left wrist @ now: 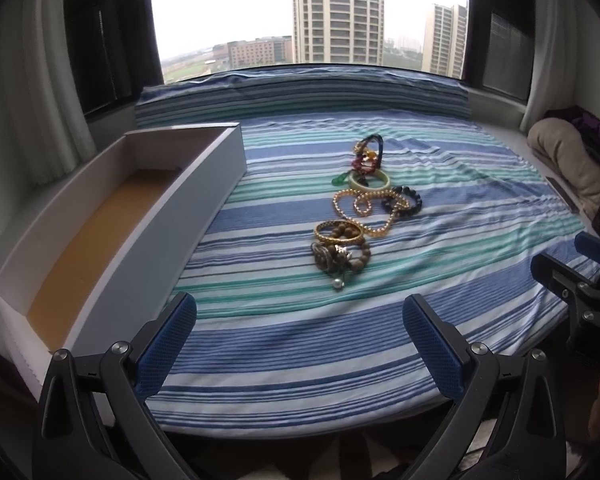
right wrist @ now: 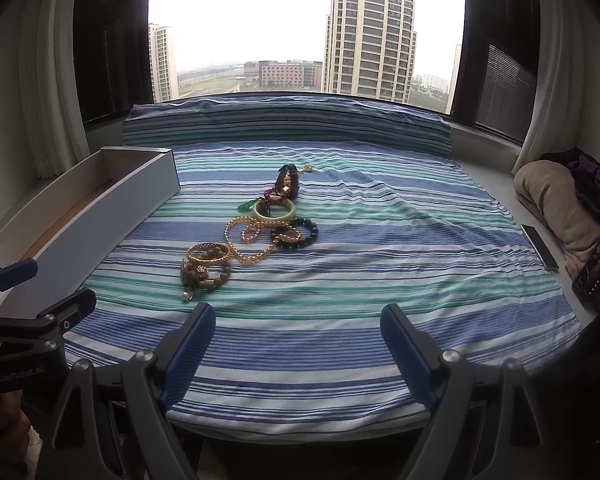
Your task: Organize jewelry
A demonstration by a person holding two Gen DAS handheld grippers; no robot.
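A row of jewelry lies on the striped cloth (left wrist: 284, 320): a wooden bead bracelet with a gold bangle (left wrist: 338, 232), a gold bead necklace (left wrist: 364, 206), a dark bead bracelet (left wrist: 410, 200), a pale jade bangle (left wrist: 370, 180) and a red and dark bracelet (left wrist: 370, 152). The same pieces show in the right wrist view, with the gold bangle (right wrist: 208, 254) nearest. A long white box (left wrist: 112, 216) with a brown floor lies empty at the left. My left gripper (left wrist: 300, 320) is open, short of the jewelry. My right gripper (right wrist: 298, 328) is open, also short of it.
A striped bolster (left wrist: 300, 92) runs along the window at the back. Folded beige fabric (right wrist: 556, 204) and a dark phone (right wrist: 540, 248) lie at the right edge. The box also shows at the left in the right wrist view (right wrist: 100, 208).
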